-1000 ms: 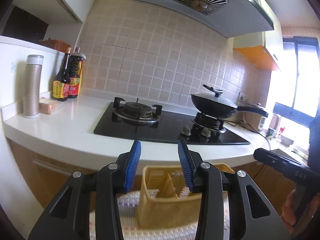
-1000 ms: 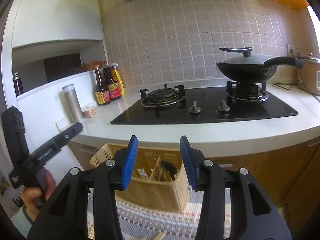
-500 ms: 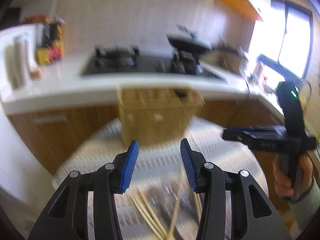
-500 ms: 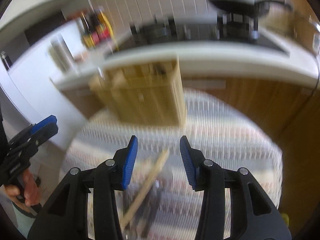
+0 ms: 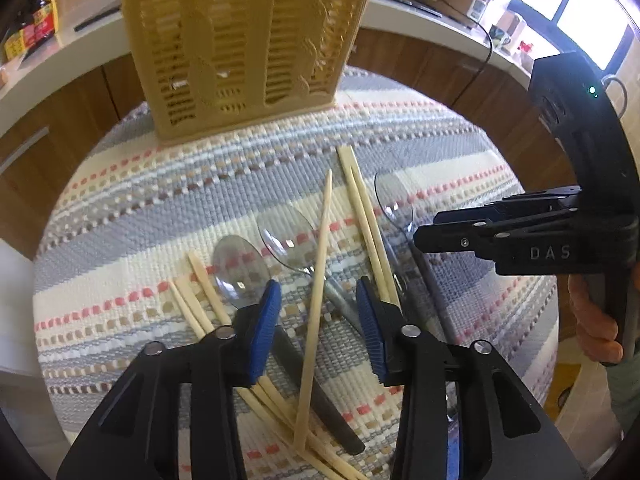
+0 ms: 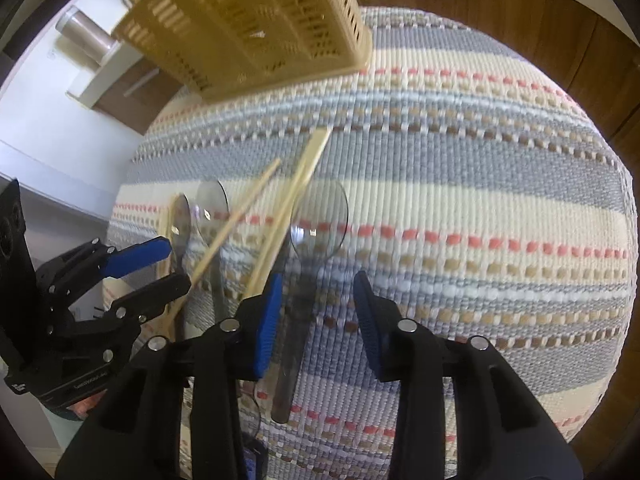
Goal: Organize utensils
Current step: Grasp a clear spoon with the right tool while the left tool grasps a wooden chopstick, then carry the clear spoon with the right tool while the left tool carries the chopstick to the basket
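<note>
A round table under a striped woven cloth (image 5: 168, 208) carries the utensils. A tan slotted caddy (image 5: 244, 48) stands upright at the table's far edge, next to the wooden cabinets. Near the front edge, toward the left side, lies a loose heap of pale chopsticks (image 5: 316, 308) and clear-bowled spoons (image 5: 240, 268) with dark handles, crossing one another, well apart from the caddy. The left gripper (image 5: 318, 312) points steeply down over the heap; its blue-padded jaws are part open and closing, with one chopstick and a spoon handle lying in the gap beneath, but the pads do not press on either. The right gripper (image 6: 314, 312) also points down, just beside the left one, over the rightmost spoon (image 6: 318, 220); its jaws are part open and closing, the spoon's dark handle lying on the cloth between them, not gripped. A hand (image 5: 596, 320) holds the right gripper's handle at the table's right edge.
</note>
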`<state>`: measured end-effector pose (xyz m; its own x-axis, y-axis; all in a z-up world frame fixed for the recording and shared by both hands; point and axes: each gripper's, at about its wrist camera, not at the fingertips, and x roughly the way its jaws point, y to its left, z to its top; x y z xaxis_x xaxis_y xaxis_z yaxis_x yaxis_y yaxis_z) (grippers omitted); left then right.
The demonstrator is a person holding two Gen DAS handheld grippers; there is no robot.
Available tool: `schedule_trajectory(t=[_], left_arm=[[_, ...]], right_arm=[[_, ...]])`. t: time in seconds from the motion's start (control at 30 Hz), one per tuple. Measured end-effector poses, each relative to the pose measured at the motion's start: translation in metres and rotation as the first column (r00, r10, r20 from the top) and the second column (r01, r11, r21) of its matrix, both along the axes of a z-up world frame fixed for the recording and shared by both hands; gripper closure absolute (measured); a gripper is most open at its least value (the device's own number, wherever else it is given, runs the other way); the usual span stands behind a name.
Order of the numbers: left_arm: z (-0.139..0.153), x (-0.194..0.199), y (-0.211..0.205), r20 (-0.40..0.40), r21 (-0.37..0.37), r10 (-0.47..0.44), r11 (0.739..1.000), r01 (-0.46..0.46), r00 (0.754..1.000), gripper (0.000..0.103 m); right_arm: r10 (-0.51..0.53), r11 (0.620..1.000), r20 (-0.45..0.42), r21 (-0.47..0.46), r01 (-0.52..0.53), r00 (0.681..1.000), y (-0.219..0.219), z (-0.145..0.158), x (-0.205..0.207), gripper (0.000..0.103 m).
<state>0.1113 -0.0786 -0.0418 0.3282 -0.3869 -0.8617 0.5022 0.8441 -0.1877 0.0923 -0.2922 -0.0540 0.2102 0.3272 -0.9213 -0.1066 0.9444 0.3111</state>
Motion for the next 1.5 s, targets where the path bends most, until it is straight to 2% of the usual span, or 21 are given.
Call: schedule_trajectory(t=[0.17,0.33,0.43,0.57,0.63,0.67,0.7,0.77,0.93,1.1,1.3,1.5], left_arm=[[-0.014,-0.006,-0.008,-0.011,0.095,-0.025,0.995,0.026,1.000,0.076],[-0.018,-0.004,-0.018,-0.027,0.140,-0.052,0.989,0.056,0.998,0.076],[-0.021,-0.001,-0.027,-0.041,0.185,-0.071,0.980,0.077,0.997,0.076],[-0.025,0.006,-0.043,-0.044,0.255,-0.094,0.961,0.102,0.995,0.076],[-0.025,0.010,-0.049,-0.047,0.271,-0.096,0.957,0.105,0.994,0.080],[-0.026,0.012,-0.053,-0.044,0.278,-0.095,0.955,0.103,0.995,0.085],[-0.026,0.014,-0.056,-0.042,0.279,-0.092,0.955,0.100,0.995,0.094],[-0.026,0.015,-0.057,-0.032,0.278,-0.073,0.957,0.079,0.997,0.099],[-0.021,0.016,-0.045,-0.017,0.193,-0.018,0.981,0.021,1.000,0.099],[0.002,0.014,-0.013,0.028,0.047,0.046,0.998,-0.048,0.999,0.099],[0.036,0.002,0.010,0.100,-0.086,0.103,0.992,-0.095,0.990,0.099],[0.082,-0.013,0.030,0.189,-0.232,0.162,0.966,-0.116,0.969,0.099]], right_arm=[[0.029,0.998,0.011,-0.057,-0.028,1.000,0.016,-0.005,-0.001,0.081],[0.068,0.987,0.010,-0.145,-0.066,0.998,0.043,-0.008,0.001,0.082],[0.087,0.977,-0.009,-0.194,-0.087,0.996,0.060,-0.010,0.005,0.083],[0.102,0.966,-0.038,-0.235,-0.108,0.994,0.081,-0.013,0.015,0.090],[0.103,0.966,-0.047,-0.232,-0.111,0.994,0.083,-0.013,0.018,0.091],[0.105,0.967,-0.048,-0.230,-0.114,0.993,0.080,-0.012,0.019,0.091],[0.107,0.967,-0.046,-0.226,-0.114,0.993,0.082,-0.013,0.019,0.091],[0.107,0.970,-0.042,-0.215,-0.113,0.993,0.075,-0.013,0.019,0.092],[0.104,0.979,-0.023,-0.174,-0.106,0.994,0.063,-0.015,0.017,0.093],[0.095,0.988,0.016,-0.125,-0.092,0.995,0.053,-0.008,0.013,0.093],[0.109,0.993,0.095,-0.058,-0.104,0.990,0.042,0.008,0.006,0.093],[0.135,0.990,0.230,0.005,-0.140,0.964,0.035,0.052,-0.002,0.093]])
